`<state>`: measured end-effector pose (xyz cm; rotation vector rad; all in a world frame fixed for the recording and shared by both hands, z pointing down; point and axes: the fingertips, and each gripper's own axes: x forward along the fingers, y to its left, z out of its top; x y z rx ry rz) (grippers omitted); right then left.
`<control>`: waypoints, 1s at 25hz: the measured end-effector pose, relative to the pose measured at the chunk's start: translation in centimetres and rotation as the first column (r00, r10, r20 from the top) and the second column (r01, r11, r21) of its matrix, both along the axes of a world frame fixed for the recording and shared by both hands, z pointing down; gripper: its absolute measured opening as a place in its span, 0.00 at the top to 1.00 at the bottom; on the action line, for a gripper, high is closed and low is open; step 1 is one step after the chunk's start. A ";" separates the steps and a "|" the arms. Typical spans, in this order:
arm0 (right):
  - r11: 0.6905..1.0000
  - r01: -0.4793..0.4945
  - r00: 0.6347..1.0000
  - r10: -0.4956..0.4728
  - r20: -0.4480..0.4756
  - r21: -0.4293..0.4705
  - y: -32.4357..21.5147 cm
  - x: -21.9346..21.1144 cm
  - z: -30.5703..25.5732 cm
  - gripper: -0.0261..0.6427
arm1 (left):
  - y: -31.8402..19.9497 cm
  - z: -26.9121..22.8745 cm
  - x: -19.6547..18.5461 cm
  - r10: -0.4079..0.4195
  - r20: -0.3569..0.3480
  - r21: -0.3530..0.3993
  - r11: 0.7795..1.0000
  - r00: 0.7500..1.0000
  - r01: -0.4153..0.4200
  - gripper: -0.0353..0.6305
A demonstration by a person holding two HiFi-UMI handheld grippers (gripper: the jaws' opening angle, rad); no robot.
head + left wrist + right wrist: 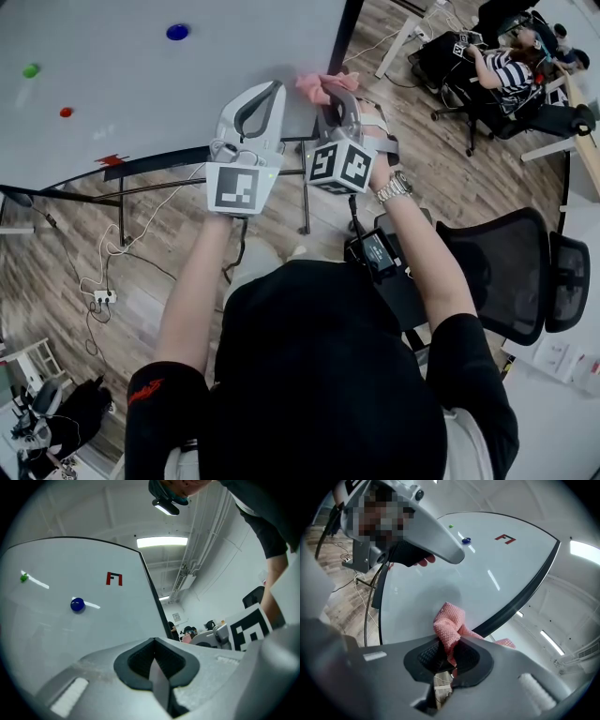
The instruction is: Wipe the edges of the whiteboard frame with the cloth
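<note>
A large whiteboard point(141, 84) with a dark frame point(343, 37) stands ahead of me. My right gripper point(339, 97) is shut on a pink waffle cloth point(319, 86), which bunches out of its jaws against the board's lower right corner. In the right gripper view the cloth point(450, 625) lies on the white surface just inside the frame edge point(520, 602). My left gripper point(265, 98) is held beside it, over the board's bottom edge. Its jaws point(157, 667) are shut with nothing between them, pointing up along the board point(70, 620).
Blue point(177, 32), green point(31, 70) and red point(66, 112) magnets dot the board. Its stand legs point(120, 225) and cables point(103, 272) cross the wooden floor below. A black mesh chair point(511, 272) is at my right. A seated person point(506, 66) works at a desk far right.
</note>
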<state>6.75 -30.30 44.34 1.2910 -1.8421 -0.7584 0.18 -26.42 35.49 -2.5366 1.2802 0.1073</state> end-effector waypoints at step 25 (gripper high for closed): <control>0.999 0.025 1.000 -0.026 -0.015 -0.039 0.0 0.1 2.3 0.92 | -0.3 2.3 0.3 -0.007 0.023 -0.046 0.999 1.000 0.009 0.94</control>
